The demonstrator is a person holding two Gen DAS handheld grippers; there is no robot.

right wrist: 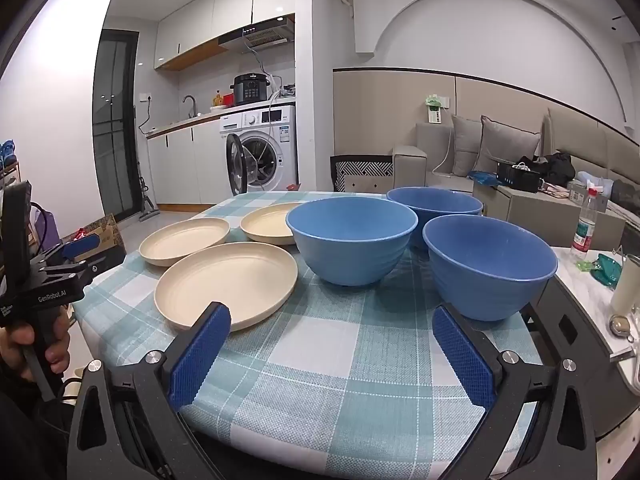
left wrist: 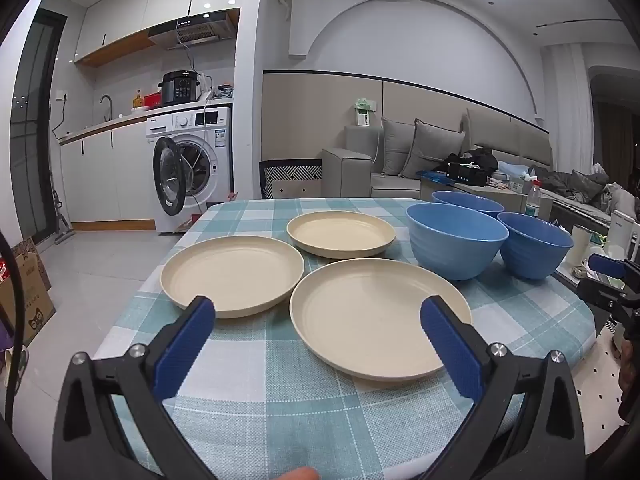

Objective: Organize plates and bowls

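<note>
My left tongs (left wrist: pixel 318 314) and right tongs (right wrist: pixel 332 322) stand wide apart, holding nothing, above the table (right wrist: pixel 320 380) with three plates (left wrist: pixel 372 328) and three bowls (right wrist: pixel 490 266).

"GenRobot.AI" stands in white on the left gripper (right wrist: pixel 76 252) body; other labels are unreadable.
</note>
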